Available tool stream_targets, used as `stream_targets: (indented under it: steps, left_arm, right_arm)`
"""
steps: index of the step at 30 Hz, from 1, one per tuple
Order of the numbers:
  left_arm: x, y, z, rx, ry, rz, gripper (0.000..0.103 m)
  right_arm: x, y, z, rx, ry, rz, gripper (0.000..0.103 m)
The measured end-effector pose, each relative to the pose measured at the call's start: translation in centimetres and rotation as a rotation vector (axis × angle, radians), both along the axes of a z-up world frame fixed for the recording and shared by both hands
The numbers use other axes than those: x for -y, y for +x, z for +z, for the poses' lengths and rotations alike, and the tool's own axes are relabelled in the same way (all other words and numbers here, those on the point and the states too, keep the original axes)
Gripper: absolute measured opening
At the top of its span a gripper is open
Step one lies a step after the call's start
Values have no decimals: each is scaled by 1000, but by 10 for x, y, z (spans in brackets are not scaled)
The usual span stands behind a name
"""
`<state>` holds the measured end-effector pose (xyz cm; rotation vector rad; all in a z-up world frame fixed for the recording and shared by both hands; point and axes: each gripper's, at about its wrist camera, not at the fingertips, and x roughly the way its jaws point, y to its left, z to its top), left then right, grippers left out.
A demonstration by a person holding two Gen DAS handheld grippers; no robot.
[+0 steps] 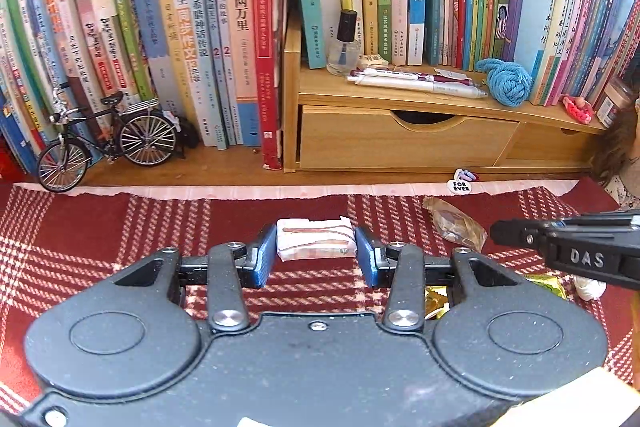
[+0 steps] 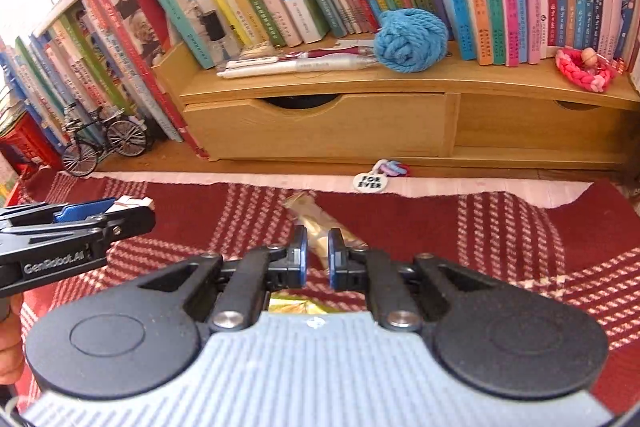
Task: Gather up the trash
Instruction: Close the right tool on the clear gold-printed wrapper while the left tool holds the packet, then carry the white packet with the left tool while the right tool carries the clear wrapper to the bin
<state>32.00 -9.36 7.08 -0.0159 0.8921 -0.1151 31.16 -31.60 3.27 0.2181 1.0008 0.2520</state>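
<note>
At the far left, a small model bicycle stands on the wooden desk in front of a row of books. A red checked cloth covers the near part of the desk.

The left gripper points forward and downward over this cloth. Its two blue pads stand partly apart and press on both sides of a folded white paper packet, so the packet is held between them. In the right wrist view the same gripper comes in from the left edge, tilted down, with the white packet at its tip, above the cloth.

To the right of it, the right gripper also points forward and down. Its jaws are almost fully closed, and they pinch a clear crinkled wrapper between the pads. In the left wrist view this wrapper appears just left of the black tip of the right gripper.

Below the right gripper, a gold foil wrapper lies on the cloth. A small white lump lies near the right edge.

Behind, a wooden shelf with drawers carries pens and a ball of blue yarn. A white heart tag lies at the cloth's far edge.
</note>
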Motion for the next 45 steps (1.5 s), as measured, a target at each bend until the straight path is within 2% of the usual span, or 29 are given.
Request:
stream_targets:
  steps: [1,2,3,5,7,13,16,18,20,23,29,36,45]
  left_arm:
    - [-3,-2,1,0,-2,1,40]
    - [-5,-4,1,-1,-3,1,40]
    - [-6,-5,1,1,-3,0,40]
    - [-10,-10,1,-1,2,9,40]
    - [-15,-14,0,0,-2,16,40]
    - [-30,-22,-6,1,22,36,40]
    - [-31,-21,-17,-23,6,34,40]
    - [-31,-20,-20,-29,-3,34,40]
    - [-31,-20,-24,-37,-8,30,40]
    - [-31,-21,-24,-36,-12,26,40]
    - [-32,-31,-15,-21,-20,34,40]
    - [-31,-55,2,-1,-28,7,40]
    - [-30,-92,22,30,-69,-54,40]
  right_arm:
    - [-4,-3,3,-1,-1,26,17]
    - [-8,-5,5,7,-19,35,33]
    - [-12,-7,7,24,-52,30,40]
    - [-20,-3,4,47,-115,34,67]
    - [-21,4,-2,42,-136,23,70]
    - [-34,34,-28,-3,-190,83,70]
    - [-38,44,-42,-49,-203,102,69]
    - [-38,45,-50,-73,-200,103,61]
    - [-40,42,-49,-57,-216,108,40]
    - [-39,37,-44,-47,-206,108,26]
    - [-41,22,-24,-8,-186,105,24]
    - [-43,-2,17,37,-146,104,23]
    - [-38,-61,67,102,-93,41,23]
